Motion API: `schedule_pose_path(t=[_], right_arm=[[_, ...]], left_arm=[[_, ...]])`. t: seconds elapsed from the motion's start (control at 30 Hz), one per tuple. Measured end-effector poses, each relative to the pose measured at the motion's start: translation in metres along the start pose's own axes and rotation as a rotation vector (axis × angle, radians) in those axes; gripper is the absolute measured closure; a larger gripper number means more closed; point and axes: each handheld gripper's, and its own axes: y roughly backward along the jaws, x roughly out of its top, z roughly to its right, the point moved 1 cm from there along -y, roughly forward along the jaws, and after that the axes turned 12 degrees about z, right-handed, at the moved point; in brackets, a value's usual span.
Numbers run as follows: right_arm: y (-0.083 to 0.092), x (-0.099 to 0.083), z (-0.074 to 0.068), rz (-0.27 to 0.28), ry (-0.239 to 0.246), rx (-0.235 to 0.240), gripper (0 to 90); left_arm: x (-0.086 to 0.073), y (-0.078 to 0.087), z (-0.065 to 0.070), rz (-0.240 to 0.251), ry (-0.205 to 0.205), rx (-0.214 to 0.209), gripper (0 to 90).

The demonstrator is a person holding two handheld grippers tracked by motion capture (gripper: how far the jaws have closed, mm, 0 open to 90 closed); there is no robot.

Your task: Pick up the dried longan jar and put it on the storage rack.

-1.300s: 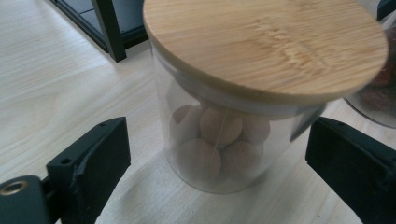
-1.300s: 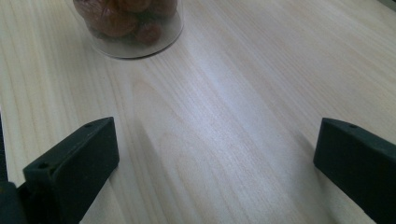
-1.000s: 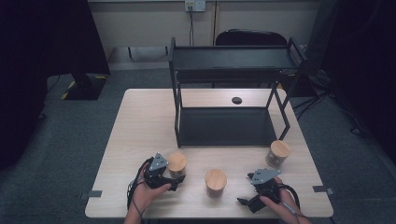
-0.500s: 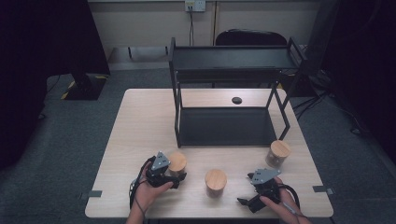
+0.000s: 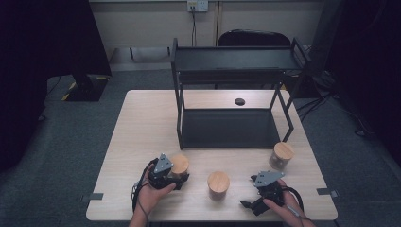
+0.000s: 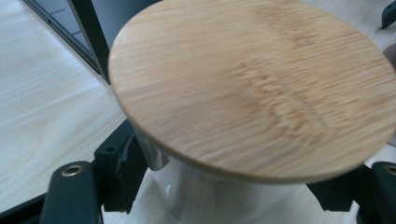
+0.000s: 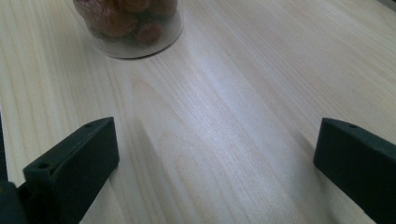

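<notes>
High view: the left gripper (image 5: 176,174) sits at the table's (image 5: 142,132) near-left edge, its jaws having just been closing around the left jar (image 5: 179,165), which stands on the table in front of the black rack (image 5: 231,94). A middle jar (image 5: 218,185) stands alone; a right jar (image 5: 282,155) stands by the rack's front-right leg. The right gripper (image 5: 253,203) rests low at the near-right, holding nothing. Left gripper view: the jar's bamboo lid (image 6: 252,88) looms close, the glass body below it between the black jaws, pads against its sides. Right gripper view: the jaws stand wide over bare table; the base of a jar of brown nuts (image 7: 130,23) stands ahead, well clear of them.
</notes>
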Motion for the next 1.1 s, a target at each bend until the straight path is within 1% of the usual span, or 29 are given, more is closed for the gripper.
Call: schedule_pose_path(t=[0.07, 0.53, 0.7, 0.77, 0.8, 0.93, 1.1], right_arm=[[0.0, 0.0, 0.0, 0.0, -0.001, 0.0, 0.0], [0.0, 0.0, 0.0, 0.001, 0.0, 0.0, 0.0], [0.0, 0.0, 0.0, 0.001, 0.0, 0.0, 0.0], [0.0, 0.0, 0.0, 0.001, 0.0, 0.0, 0.0], [0.0, 0.0, 0.0, 0.001, 0.0, 0.0, 0.0], [0.0, 0.0, 0.0, 0.001, 0.0, 0.0, 0.0], [0.0, 0.0, 0.0, 0.0, 0.0, 0.0, 0.0]], left_arm=[[0.001, 0.0, 0.001, -0.002, -0.007, 0.004, 25.5], [0.005, -0.002, 0.0, -0.014, -0.008, 0.02, 25.8], [0.008, -0.001, -0.001, -0.011, -0.005, 0.016, 25.8], [0.012, -0.002, -0.001, -0.007, 0.005, 0.01, 25.8], [0.013, -0.003, -0.001, -0.007, 0.0, 0.008, 25.8], [0.018, -0.006, -0.001, -0.002, 0.0, 0.003, 25.8], [0.022, -0.009, -0.001, 0.003, 0.008, 0.0, 25.8]])
